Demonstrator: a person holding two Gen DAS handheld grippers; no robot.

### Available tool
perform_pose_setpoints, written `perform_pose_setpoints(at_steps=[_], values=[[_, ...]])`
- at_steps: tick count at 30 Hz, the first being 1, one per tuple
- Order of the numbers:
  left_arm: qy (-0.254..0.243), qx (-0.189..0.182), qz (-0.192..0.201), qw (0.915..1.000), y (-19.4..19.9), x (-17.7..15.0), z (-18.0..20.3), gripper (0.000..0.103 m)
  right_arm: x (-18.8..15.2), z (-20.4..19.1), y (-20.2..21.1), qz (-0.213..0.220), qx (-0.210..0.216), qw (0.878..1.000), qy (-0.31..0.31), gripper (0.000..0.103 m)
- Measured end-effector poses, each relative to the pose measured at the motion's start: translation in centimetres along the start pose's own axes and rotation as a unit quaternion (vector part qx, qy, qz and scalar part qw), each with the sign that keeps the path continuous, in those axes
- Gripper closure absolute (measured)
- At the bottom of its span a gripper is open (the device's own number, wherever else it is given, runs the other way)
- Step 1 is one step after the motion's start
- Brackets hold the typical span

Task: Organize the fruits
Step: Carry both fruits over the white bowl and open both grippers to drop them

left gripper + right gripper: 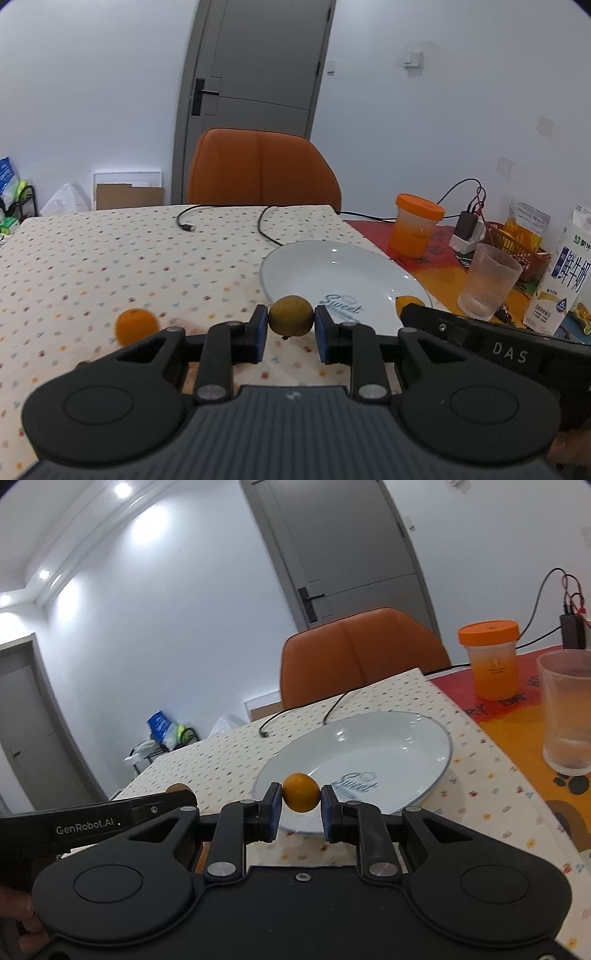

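Observation:
My left gripper is shut on a dull yellow-green citrus fruit, held just above the tablecloth at the near-left rim of the white plate. My right gripper is shut on a small orange fruit, held over the near edge of the same plate. That orange fruit shows in the left wrist view beside the right gripper's body. Another orange lies on the cloth to the left. The plate holds no fruit lying on it.
A ribbed glass, an orange-lidded jar, a milk carton and a red wire basket stand right of the plate. Black cables lie behind it. An orange chair is at the table's far edge.

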State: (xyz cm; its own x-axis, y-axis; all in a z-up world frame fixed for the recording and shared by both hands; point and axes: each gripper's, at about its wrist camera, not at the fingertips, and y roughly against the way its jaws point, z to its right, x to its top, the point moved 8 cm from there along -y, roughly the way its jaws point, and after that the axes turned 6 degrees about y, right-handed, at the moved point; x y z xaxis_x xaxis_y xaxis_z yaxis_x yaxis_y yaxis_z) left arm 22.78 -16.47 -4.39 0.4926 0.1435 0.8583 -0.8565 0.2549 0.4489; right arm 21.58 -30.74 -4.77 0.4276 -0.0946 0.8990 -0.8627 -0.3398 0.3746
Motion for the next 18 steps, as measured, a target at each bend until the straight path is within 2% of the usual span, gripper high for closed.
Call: perform_pose_setpoints(at_steps=[14, 18], values=[[-0.009, -0.023, -0.026, 0.9994, -4.5, 0.5, 2.8, 0.077, -0.2, 2.5, -1.2, 0.003, -0.033, 0.999, -0.017, 0.082], [-0.009, -0.025, -0.037, 0.999, -5.6, 0.1, 3.5, 0.077, -0.4, 3.0, -1.1, 0.003, -0.037, 0.999, -0.023, 0.075]])
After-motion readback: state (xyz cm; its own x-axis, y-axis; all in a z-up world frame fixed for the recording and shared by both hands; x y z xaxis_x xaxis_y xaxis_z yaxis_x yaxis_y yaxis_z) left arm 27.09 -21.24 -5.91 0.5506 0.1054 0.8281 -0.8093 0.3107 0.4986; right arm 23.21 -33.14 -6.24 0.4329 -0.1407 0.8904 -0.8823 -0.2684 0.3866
